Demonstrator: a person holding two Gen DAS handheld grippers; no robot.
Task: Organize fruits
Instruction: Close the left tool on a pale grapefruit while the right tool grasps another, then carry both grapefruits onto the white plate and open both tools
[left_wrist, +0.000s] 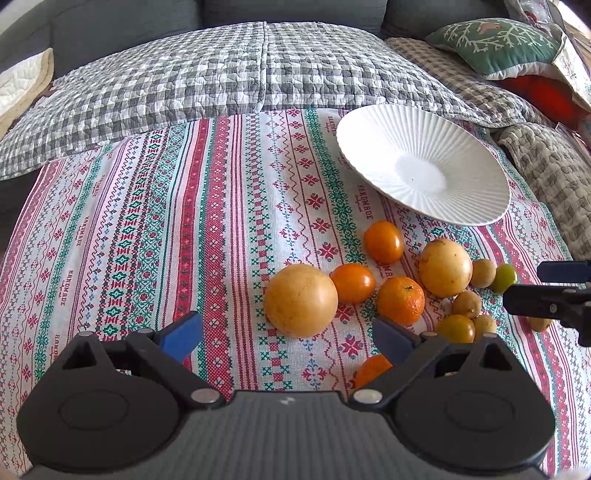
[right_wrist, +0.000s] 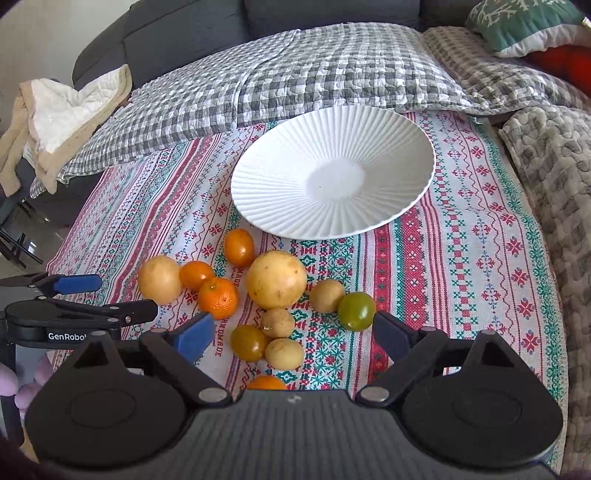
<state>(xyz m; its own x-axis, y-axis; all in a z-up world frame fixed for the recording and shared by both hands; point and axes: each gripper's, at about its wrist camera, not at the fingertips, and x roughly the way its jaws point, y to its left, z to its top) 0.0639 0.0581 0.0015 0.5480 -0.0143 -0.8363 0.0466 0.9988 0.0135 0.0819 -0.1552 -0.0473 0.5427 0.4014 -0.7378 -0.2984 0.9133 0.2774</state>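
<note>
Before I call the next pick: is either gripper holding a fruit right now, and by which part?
Neither. The left gripper and right gripper are both open above the fruit, and the white plate has none on it.

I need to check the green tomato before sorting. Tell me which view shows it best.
The right wrist view: the green tomato sits whole and near, beside a small tan fruit. In the left wrist view the green tomato is small, at the far right, partly cut off by the right hand-held gripper.

Loose fruits (right_wrist: 276, 284) beside white plate (right_wrist: 280, 206)
</note>
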